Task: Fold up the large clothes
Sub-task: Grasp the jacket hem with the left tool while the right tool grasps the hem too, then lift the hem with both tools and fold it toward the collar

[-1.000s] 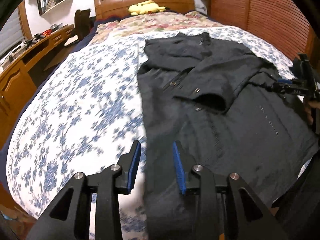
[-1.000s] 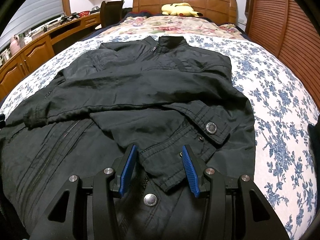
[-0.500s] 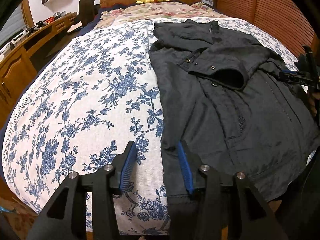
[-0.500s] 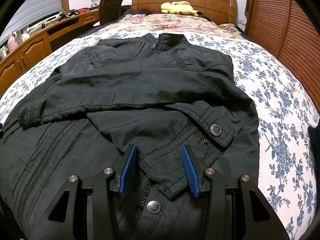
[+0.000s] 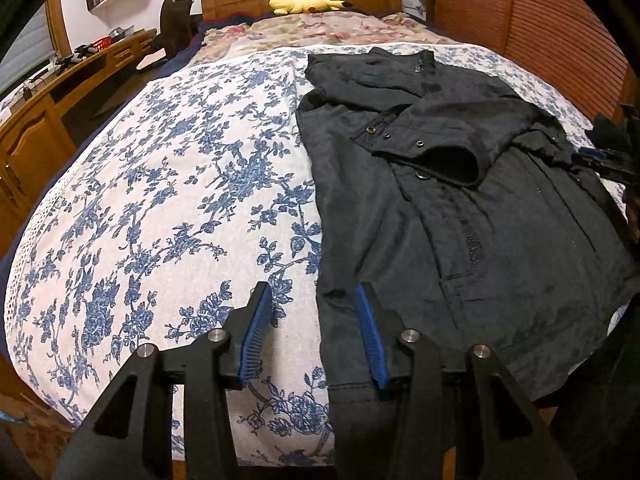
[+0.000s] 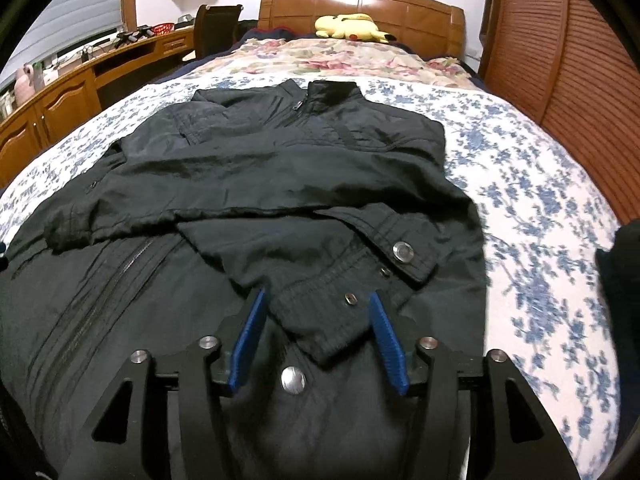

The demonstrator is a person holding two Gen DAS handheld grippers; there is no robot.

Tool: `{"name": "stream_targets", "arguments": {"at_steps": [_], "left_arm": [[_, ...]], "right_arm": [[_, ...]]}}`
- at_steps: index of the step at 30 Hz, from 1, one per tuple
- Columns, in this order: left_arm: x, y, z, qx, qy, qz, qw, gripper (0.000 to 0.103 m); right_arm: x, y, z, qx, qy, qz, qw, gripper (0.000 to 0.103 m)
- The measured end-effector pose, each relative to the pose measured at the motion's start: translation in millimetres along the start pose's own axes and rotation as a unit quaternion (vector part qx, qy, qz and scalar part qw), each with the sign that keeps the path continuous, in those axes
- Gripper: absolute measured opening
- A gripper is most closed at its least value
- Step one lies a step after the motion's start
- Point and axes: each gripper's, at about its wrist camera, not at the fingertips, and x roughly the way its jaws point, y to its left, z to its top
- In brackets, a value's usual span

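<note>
A black jacket point(image 5: 460, 208) lies face up on the bed, collar toward the headboard, with both sleeves folded across its chest. It also fills the right wrist view point(image 6: 260, 184). My left gripper point(image 5: 314, 304) is open and empty over the jacket's left hem edge, its right finger over the cloth, its left over the sheet. My right gripper point(image 6: 316, 312) is open, its fingers standing on either side of a sleeve cuff point(image 6: 340, 312) with snap buttons. The right gripper also shows at the right edge of the left wrist view point(image 5: 600, 156).
The bed has a white sheet with blue flowers point(image 5: 160, 200) and a floral quilt point(image 6: 340, 60) near the wooden headboard point(image 6: 360, 0). A yellow plush toy point(image 6: 352, 26) lies there. A wooden desk point(image 6: 72, 88) and chair point(image 6: 216, 28) stand left; a slatted wooden wall point(image 6: 560, 60) stands right.
My left gripper has pulled back toward the foot of the bed, to the jacket's left hem corner. My right gripper has barely moved and stays open around the cuff.
</note>
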Motion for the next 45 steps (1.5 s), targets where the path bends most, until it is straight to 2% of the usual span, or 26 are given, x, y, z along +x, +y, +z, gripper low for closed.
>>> {"name": "stream_targets", "arguments": {"at_steps": [3,11,16,24,27,32,34,37,38,39,40,41,45], "left_arm": [[-3,-2,-2,0.001,-0.003,-0.006,1.0,0.044],[-13,-5,-8,-0.003,-0.014,-0.015,0.9998,0.044],[-20,-4,-17,-0.002,-0.015,-0.015,0.9998,0.044],[-28,3,-34,-0.012,-0.019,-0.032,0.9992,0.044],[-28,1,-39,-0.015,-0.018,-0.05,0.9985,0.044],[-30,-5,-44,-0.006,-0.017,-0.066,0.9976,0.037],[-29,-5,-43,-0.009,-0.016,-0.074,0.9971,0.03],[-32,-5,-41,-0.008,-0.018,-0.072,0.9972,0.018],[-34,-5,-39,-0.008,-0.018,-0.073,0.9971,0.016],[-37,-6,-37,-0.007,-0.02,-0.074,0.9971,0.014],[-40,-6,-36,-0.005,-0.023,-0.073,0.9971,0.012],[-44,-8,-33,-0.001,-0.028,-0.072,0.997,0.011],[-64,-14,-21,0.01,-0.055,-0.071,0.9959,0.007]], "right_arm": [[-23,-2,-13,-0.006,-0.001,-0.001,1.0,0.067],[-63,-9,-62,-0.006,0.033,-0.01,0.999,0.068],[-83,-14,-80,0.017,0.037,-0.002,0.999,0.068],[-94,-13,-101,0.033,0.054,0.005,0.998,0.068],[-96,-10,-104,0.035,0.054,0.008,0.998,0.068],[-98,1,-110,0.019,0.058,0.009,0.998,0.068],[-98,3,-110,0.016,0.058,0.01,0.998,0.068],[-96,5,-110,0.012,0.056,0.024,0.998,0.052],[-97,4,-110,0.012,0.054,0.03,0.998,0.039],[-97,3,-108,0.013,0.052,0.035,0.998,0.03],[-98,1,-107,0.015,0.049,0.04,0.998,0.026],[-100,-1,-105,0.018,0.043,0.044,0.998,0.018],[-111,-15,-96,0.045,0.011,0.077,0.996,0.01]]}}
